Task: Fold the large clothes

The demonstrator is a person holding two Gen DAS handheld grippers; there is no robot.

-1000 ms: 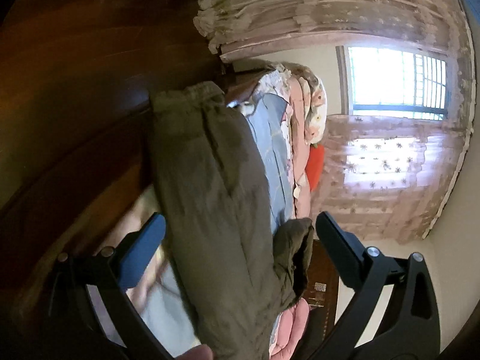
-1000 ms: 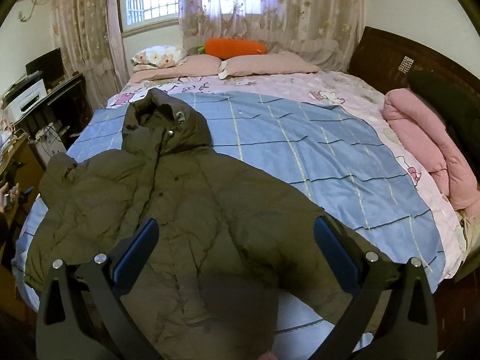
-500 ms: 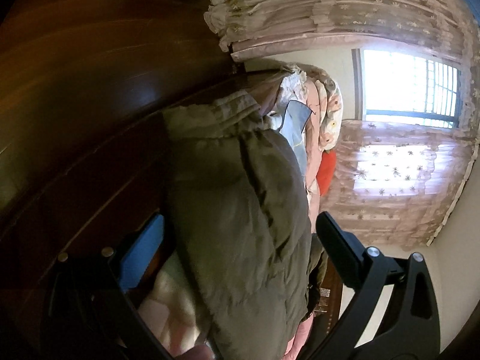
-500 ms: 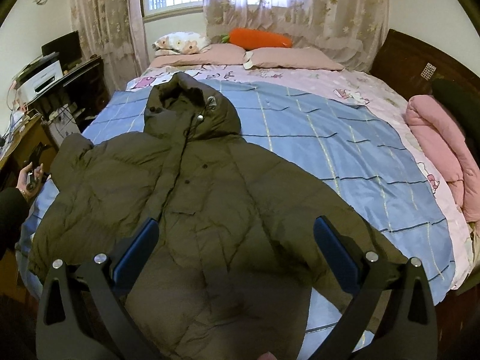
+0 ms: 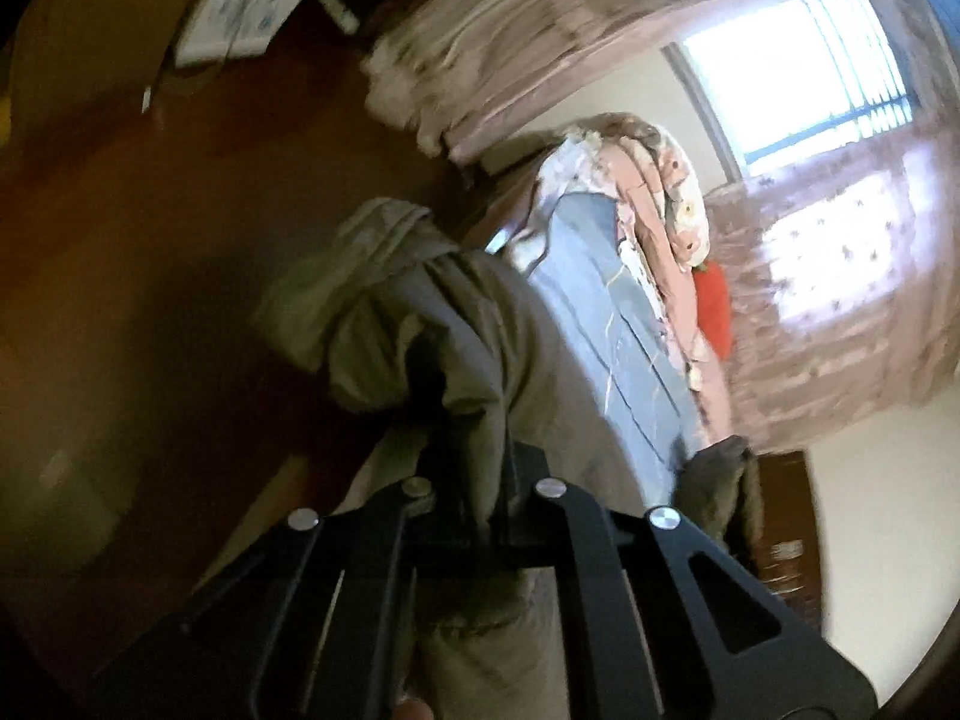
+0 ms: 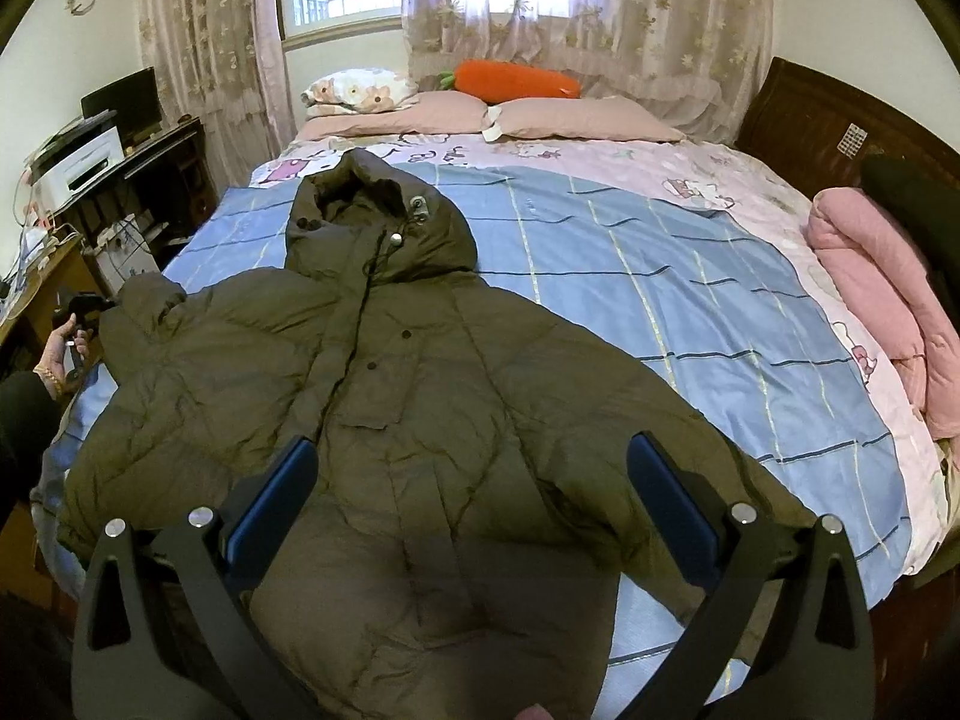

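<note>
Since a second ago the left gripper [image 5: 474, 480] has snapped from wide open to clamped on the sleeve [image 5: 420, 324], with a bunch of olive cloth pinched between its fingers and the cuff end drooping just ahead of them; its view has also swung and blurred, so the hand is plainly on the move. By contrast the right gripper [image 6: 474, 498] has barely shifted; its jaws stand wide apart and hold nothing, hovering over the lower front of the jacket [image 6: 384, 420].

That jacket lies front-up and spread on the bed [image 6: 690, 312], hood [image 6: 372, 210] far ahead of the right gripper, the other sleeve trailing off below its right finger; at the left edge of the right view the hand [image 6: 60, 348] with the left gripper sits beside the held sleeve.

Handling, as I judge it: a puffy, quilted, soft thing, light for its bulk but springy, with a smooth shell likely to slip; a thin pinch may slide off, so a deep bite on a cuff, hem or seam would serve better; folds will probably spring back unless pressed flat.
</note>
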